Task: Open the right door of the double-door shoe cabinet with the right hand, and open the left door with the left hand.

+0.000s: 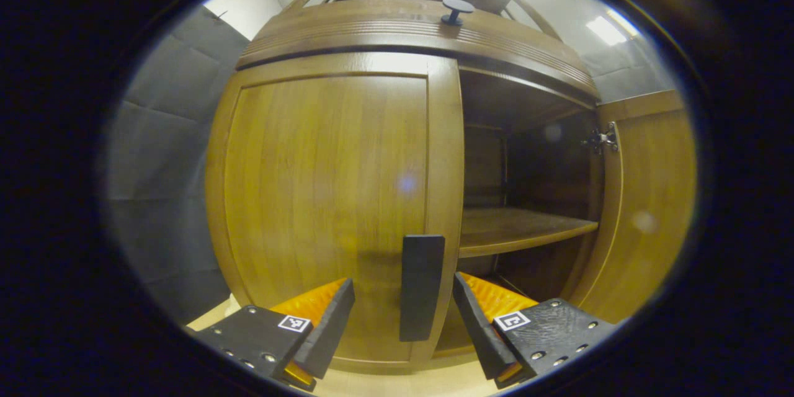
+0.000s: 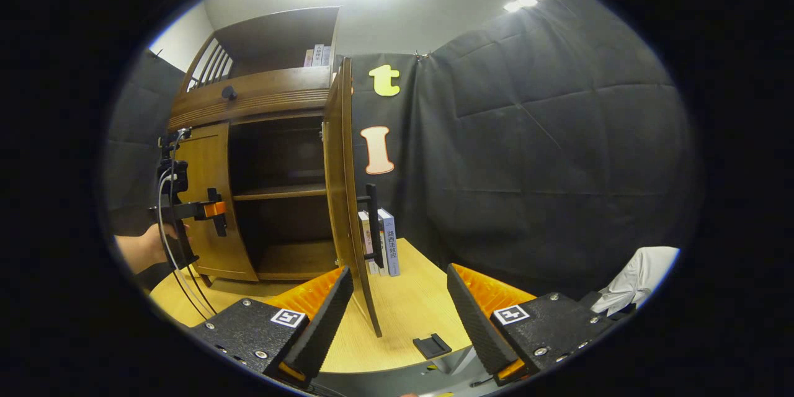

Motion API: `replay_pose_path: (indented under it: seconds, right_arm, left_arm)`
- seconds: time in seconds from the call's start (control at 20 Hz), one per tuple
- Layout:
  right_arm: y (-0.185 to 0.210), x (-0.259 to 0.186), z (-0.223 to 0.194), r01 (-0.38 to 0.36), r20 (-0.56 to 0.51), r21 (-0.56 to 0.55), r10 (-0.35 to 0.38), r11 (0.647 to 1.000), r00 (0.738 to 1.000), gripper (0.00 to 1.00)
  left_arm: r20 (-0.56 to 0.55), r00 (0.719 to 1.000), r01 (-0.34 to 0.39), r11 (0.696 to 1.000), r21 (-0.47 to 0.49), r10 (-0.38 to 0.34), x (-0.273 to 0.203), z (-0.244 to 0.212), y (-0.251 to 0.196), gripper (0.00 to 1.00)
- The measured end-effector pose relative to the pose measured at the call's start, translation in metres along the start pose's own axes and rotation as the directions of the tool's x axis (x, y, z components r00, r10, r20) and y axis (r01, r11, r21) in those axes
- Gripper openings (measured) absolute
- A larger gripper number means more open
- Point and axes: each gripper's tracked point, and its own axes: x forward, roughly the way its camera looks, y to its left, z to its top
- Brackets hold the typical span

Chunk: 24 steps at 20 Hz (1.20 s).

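Left gripper view: left tool (image 1: 403, 313), fingers spread and holding nothing, with the closed left door's (image 1: 322, 198) one handle (image 1: 422, 285) standing between and just ahead of them; the right door (image 1: 648, 205) hangs swung open to the tool's right. Risk, as a judgement: closing off-centre could let the handle slip free, or one finger could catch the door edge. Right gripper view: right tool (image 2: 397, 316) spread and empty, open right door (image 2: 344, 198) just ahead; count two doors, two door handles, one drawer knob (image 2: 229, 93), three books (image 2: 381, 242) on the tabletop (image 2: 409, 304).
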Motion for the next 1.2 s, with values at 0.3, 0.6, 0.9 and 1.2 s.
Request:
replay_pose_path:
  seconds: [0.3, 0.6, 0.9, 1.2]
  right_arm:
    - [0.001, 0.003, -0.005, -0.049, -0.010, -0.015, 0.048, 0.999, 0.999, 0.94]
    - [0.006, 0.006, -0.007, -0.108, -0.016, 0.003, 0.108, 0.994, 0.994, 0.94]
    - [0.014, 0.007, -0.005, -0.170, -0.008, 0.015, 0.170, 0.985, 0.985, 0.94]
    - [0.037, 0.008, 0.003, -0.217, 0.011, 0.020, 0.217, 0.976, 0.976, 0.94]
  left_arm:
    - [-0.012, 1.000, 0.021, 0.999, -0.037, -0.022, 0.004, -0.002, -0.010, 0.75]
    - [-0.016, 1.000, -0.024, 1.000, 0.007, 0.024, 0.001, 0.002, -0.003, 0.24]
    - [-0.014, 0.999, -0.034, 0.999, -0.007, 0.033, -0.007, 0.009, -0.001, 0.23]
    - [-0.012, 1.000, -0.029, 0.999, -0.026, 0.029, -0.011, 0.021, 0.001, 0.14]
